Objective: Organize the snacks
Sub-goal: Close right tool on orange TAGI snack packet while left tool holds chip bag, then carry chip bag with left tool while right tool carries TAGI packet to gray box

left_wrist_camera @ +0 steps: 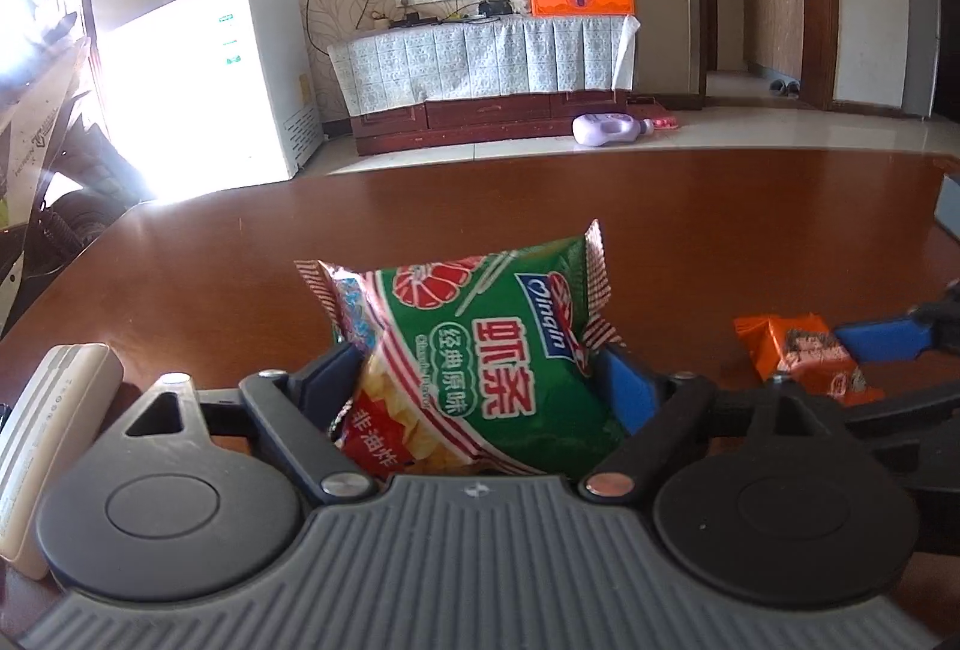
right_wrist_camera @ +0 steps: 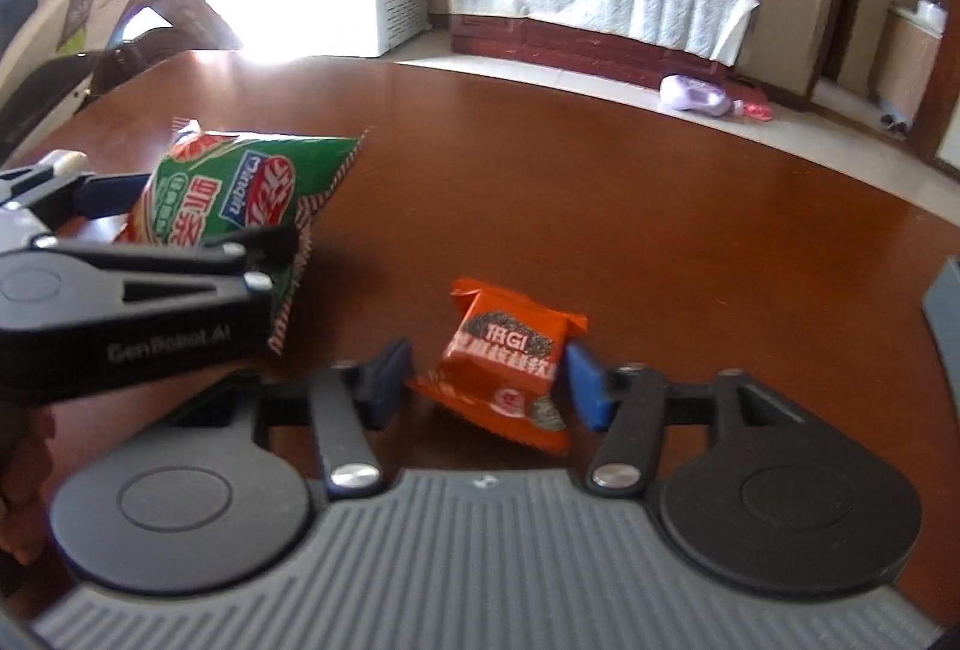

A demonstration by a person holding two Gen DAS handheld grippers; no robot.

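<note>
A green shrimp-chip bag (left_wrist_camera: 480,350) stands upright between the blue pads of my left gripper (left_wrist_camera: 480,362), which is shut on its sides. From the right wrist view the green bag (right_wrist_camera: 240,188) hangs tilted in the left gripper (right_wrist_camera: 204,218) over the brown table (right_wrist_camera: 660,200). A small orange snack packet (right_wrist_camera: 510,356) lies between the jaws of my right gripper (right_wrist_camera: 486,374). The right pad touches the packet and the left pad stands clear of it, so the gripper is open. The left wrist view shows the orange packet (left_wrist_camera: 804,356) beside one of the right gripper's blue fingers (left_wrist_camera: 882,338).
A white boxy device (left_wrist_camera: 54,428) lies at the table's near left. A grey-blue object (right_wrist_camera: 945,302) sits at the right edge. The table's far edge curves round, with a tiled floor, a TV cabinet and a white freezer beyond. A hand (right_wrist_camera: 18,500) holds the left gripper.
</note>
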